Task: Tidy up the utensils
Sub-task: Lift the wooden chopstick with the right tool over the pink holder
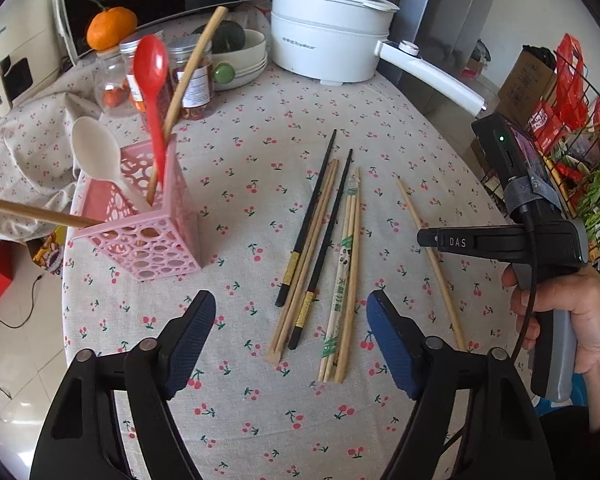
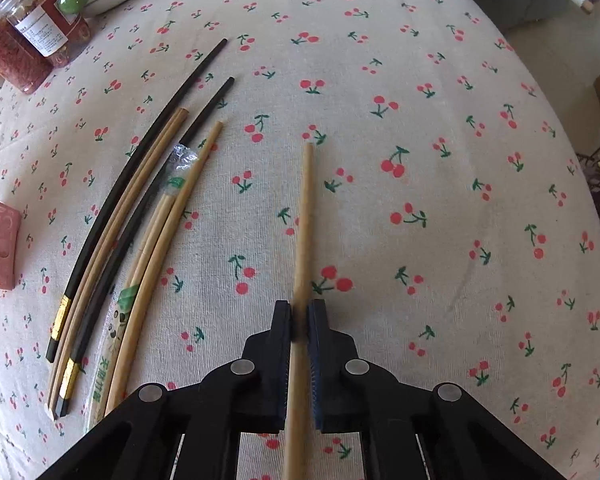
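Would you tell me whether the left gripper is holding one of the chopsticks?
No, the left gripper has open jaws hovering over the loose chopsticks on the cherry-print tablecloth, with nothing between them.

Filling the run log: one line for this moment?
right gripper: shut on lone bamboo chopstick | left gripper: open, empty | chopstick pile: on table | pink holder: partly filled

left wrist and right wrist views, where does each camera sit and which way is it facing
Left wrist: sits on the left tool, angled down across the cherry tablecloth at the pink basket and the chopstick pile; its own open fingers show, plus the person's right hand.
Right wrist: sits on the right tool, looking steeply down at the tablecloth; its fingers are shut on a single bamboo chopstick.
Shared: the chopstick pile, the single chopstick, the basket, the spice jars and the tablecloth.
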